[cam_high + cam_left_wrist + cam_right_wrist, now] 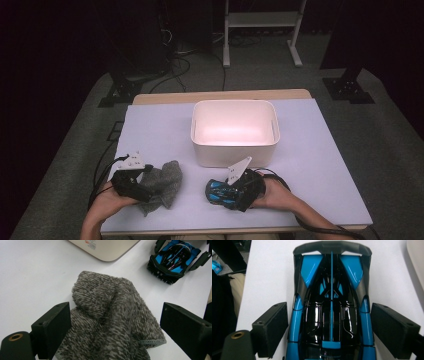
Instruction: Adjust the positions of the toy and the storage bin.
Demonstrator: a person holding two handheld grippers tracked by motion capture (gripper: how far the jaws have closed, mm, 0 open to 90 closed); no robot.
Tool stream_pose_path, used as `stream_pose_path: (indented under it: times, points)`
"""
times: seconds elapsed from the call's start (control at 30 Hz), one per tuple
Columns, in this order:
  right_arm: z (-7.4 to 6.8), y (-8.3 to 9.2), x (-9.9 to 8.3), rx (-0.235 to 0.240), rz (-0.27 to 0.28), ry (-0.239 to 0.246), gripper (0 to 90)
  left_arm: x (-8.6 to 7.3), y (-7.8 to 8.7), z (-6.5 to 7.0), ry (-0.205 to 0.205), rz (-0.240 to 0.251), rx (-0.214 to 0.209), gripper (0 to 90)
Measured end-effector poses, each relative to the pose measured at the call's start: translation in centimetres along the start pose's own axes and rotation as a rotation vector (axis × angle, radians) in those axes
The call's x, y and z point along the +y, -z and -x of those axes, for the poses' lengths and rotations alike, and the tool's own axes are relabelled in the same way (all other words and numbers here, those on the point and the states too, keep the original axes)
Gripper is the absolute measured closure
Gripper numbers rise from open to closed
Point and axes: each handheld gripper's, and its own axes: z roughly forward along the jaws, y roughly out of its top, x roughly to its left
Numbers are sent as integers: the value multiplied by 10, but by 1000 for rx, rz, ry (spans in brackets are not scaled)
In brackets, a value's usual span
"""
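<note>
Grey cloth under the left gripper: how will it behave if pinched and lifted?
The grey cloth lies crumpled in soft folds, so it will likely droop and hang rather than hold shape. Its fuzzy knit should grip well between the jaws of the left gripper. It looks light; a push would probably bunch it, not slide it.

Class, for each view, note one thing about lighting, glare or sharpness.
High view: dark surroundings, with the white bin glowing pinkish inside. Left gripper view: evenly lit, grey cloth texture crisp. Right gripper view: white glare streaks on the toy car canopy.
</note>
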Motion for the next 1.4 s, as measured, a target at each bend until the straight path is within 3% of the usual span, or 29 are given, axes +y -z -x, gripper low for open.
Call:
stream_pose_path:
  times: [0.57,0.93,1.4]
  points:
    - [-2,-2,-5,-20,21,32,136,-1,2,-1,5,4,0,90]
    - [0,-1,-5,-18,16,30,195,-2,0,-1,6,1,1,90]
    - [-3,0,2,-28,-25,35,249,0,0,0,1,3,-2,90]
